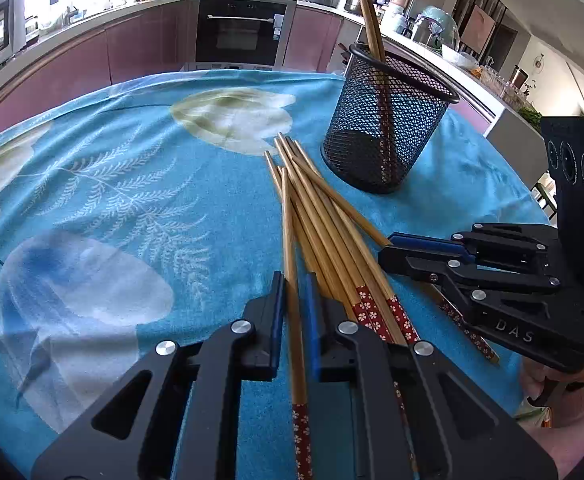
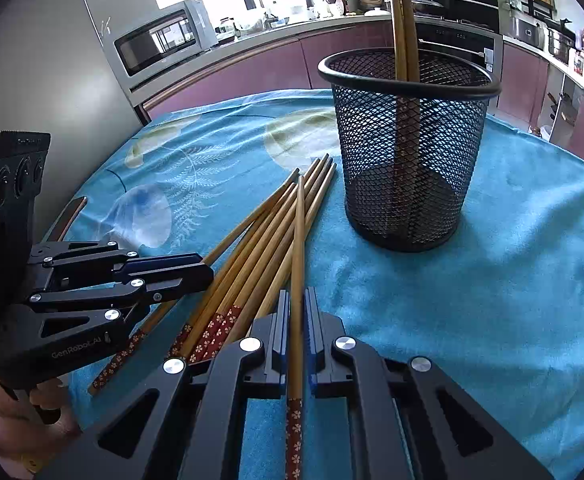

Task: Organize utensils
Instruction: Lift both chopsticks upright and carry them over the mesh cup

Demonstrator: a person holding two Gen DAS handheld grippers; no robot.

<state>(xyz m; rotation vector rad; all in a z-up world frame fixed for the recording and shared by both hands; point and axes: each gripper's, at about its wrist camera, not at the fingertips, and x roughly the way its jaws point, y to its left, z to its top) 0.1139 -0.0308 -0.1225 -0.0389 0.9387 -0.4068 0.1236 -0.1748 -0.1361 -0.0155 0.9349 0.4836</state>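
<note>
With my left gripper (image 1: 293, 300) and right gripper (image 2: 297, 312) each clamped on one chopstick from the pile (image 1: 315, 216) beside the mesh holder (image 2: 407, 148), I should lift slowly, tip them upright, then drop them inside.

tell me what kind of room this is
A home kitchen, most likely: a built-in oven sits under the counter, a microwave stands by the window, and pots and jars crowd the countertop behind the cloth-covered table.

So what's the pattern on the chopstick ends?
Red with small white flowers, clearest in the right wrist view.
</note>
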